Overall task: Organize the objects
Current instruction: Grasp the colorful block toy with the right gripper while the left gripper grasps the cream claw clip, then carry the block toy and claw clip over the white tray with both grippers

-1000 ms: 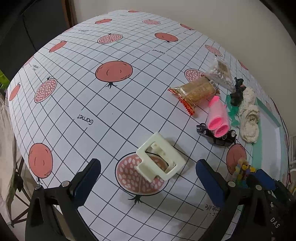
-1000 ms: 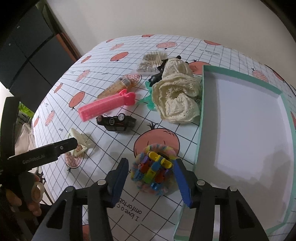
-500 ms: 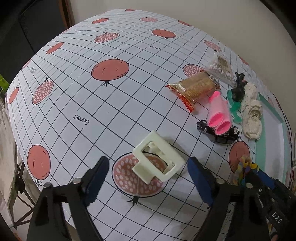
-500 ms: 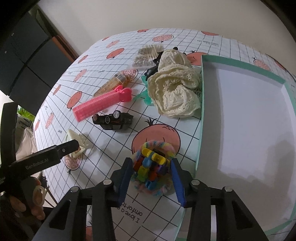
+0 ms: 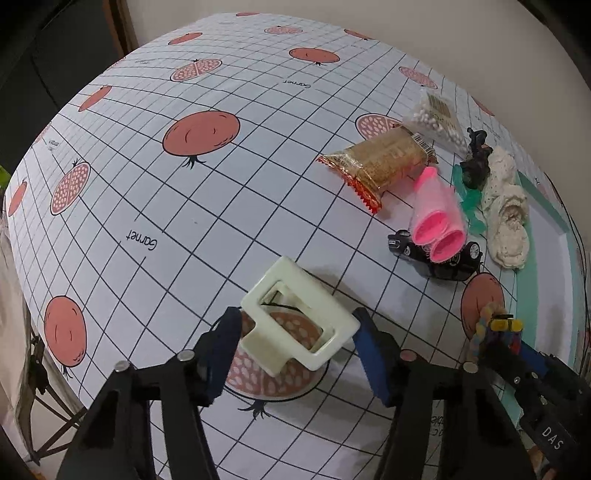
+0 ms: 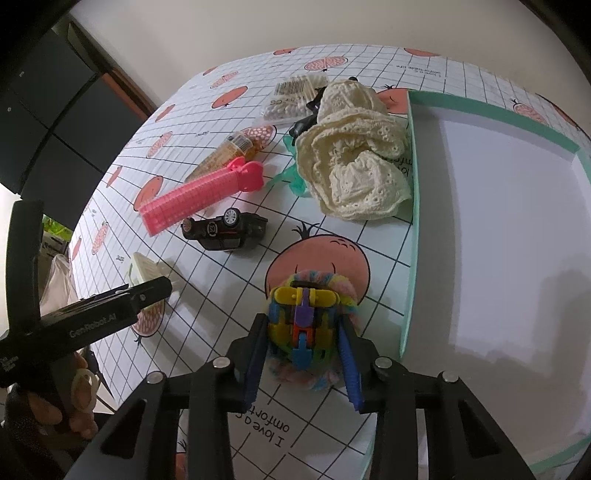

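Lying between the left gripper's (image 5: 295,354) open jaws, cream clip (image 5: 299,325); right gripper (image 6: 304,354) clamps colourful toy (image 6: 301,325).

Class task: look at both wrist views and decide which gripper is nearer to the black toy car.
Right. The right gripper, closed around the colourful block toy, sits just short of the black toy car. The left gripper straddles the cream hair clip, farther off.

A plain cream wall (image 6: 258,26) is rising behind the table (image 5: 207,206), which is wearing a white grid-lined cloth printed with red pomegranates (some whole, some cut open). Dark cabinet panels (image 6: 48,110) with a brown wooden edge are standing at the left. Soft indoor light is casting faint shadows.
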A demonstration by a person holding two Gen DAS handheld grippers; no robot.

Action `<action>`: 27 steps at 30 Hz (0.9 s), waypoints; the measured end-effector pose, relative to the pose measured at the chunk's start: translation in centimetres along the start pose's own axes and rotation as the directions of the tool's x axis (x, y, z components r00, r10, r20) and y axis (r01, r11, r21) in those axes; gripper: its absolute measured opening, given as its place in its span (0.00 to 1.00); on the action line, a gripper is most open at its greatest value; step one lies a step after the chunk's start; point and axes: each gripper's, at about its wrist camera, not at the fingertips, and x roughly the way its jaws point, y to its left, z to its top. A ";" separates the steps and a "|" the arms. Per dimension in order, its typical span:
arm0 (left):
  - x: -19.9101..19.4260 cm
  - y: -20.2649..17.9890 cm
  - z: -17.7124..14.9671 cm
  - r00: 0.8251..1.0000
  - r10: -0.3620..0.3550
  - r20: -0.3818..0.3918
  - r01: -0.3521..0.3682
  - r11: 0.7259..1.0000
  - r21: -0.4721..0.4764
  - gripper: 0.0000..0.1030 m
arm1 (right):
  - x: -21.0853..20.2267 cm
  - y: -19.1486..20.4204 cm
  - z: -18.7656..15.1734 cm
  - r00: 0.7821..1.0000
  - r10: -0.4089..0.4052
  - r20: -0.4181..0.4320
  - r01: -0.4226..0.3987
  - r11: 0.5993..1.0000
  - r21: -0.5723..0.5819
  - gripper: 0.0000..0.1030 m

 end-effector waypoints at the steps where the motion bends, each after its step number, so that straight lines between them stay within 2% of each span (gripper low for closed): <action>1: -0.1 0.1 0.0 1.000 -0.001 0.000 0.001 1.000 0.003 0.58 | 0.0 0.0 0.0 1.000 0.000 0.001 0.000 1.000 0.001 0.37; 14: -1.3 0.7 0.2 0.999 -0.018 0.026 0.017 1.000 0.019 0.57 | -0.8 0.1 0.2 0.999 0.010 0.032 -0.011 1.000 0.020 0.37; 21: -3.1 1.3 0.3 0.997 -0.029 0.068 0.028 0.999 0.022 0.57 | -2.5 0.3 0.5 0.993 0.023 0.112 -0.026 0.999 0.024 0.37; 27: -5.0 -0.2 0.0 0.994 -0.050 0.099 0.049 0.999 0.013 0.57 | -3.9 0.7 0.8 0.988 0.022 0.154 -0.026 0.999 0.027 0.37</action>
